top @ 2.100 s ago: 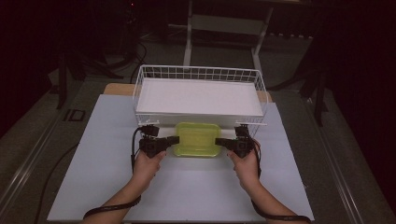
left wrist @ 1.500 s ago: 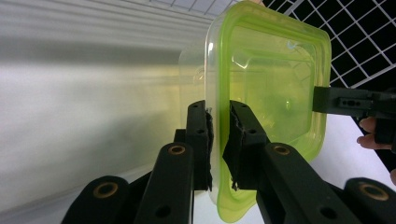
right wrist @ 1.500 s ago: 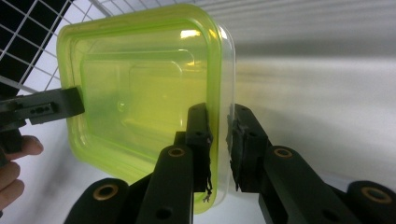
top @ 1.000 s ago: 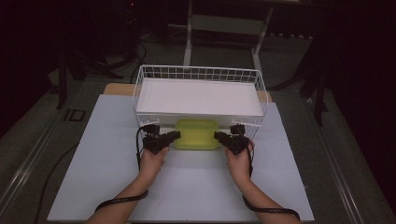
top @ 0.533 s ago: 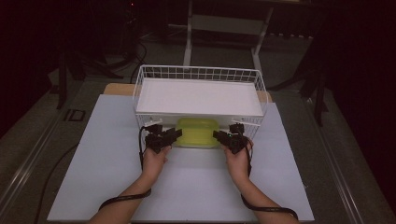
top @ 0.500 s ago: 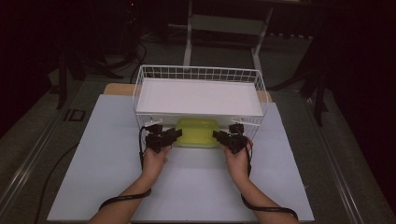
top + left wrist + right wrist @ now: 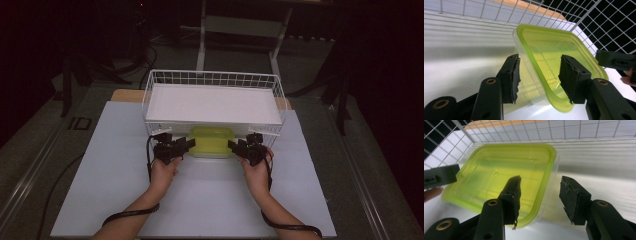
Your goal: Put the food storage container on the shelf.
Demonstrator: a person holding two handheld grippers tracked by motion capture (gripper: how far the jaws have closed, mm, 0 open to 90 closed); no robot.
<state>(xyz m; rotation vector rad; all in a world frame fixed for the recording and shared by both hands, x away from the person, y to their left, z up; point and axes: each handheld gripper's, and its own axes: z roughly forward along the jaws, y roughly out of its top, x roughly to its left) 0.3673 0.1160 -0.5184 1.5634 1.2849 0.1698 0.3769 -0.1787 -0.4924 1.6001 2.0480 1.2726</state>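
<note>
- Straddling the left end of the clear plastic container with a lime-green lid point(image 7: 211, 141), the left hand-held gripper point(image 7: 176, 147) has its jaws set wide apart, one above the lid and one below the rim; in the left gripper view point(image 7: 539, 77) neither pad is seen pressing on the plastic.
- The right hand-held gripper point(image 7: 242, 147) stands the same way at the opposite end: jaws wide, the container's corner between them, as the right gripper view point(image 7: 540, 195) shows; a gap remains between the outer pad and the clear wall.
- The container point(image 7: 554, 62) lies between the two hand-held grippers, directly ahead of each set of jaws, lid uppermost and closed.
- Its far edge sits against the near side of the white wire basket point(image 7: 215, 79), which rises just beyond both hand-held grippers; whether the container rests on the surface or is raised cannot be told from the high view.
- A white flat board point(image 7: 212, 105) lies inside the basket, beyond and above the container.
- Each gripper view shows the other hand-held gripper's black jaw tip at the far end of the lid point(image 7: 499, 177), with a fingertip beside it.
- The white worktop point(image 7: 115, 175) stretches behind and to the outer side of both hand-held grippers; the person's forearms reach in from the near edge.
</note>
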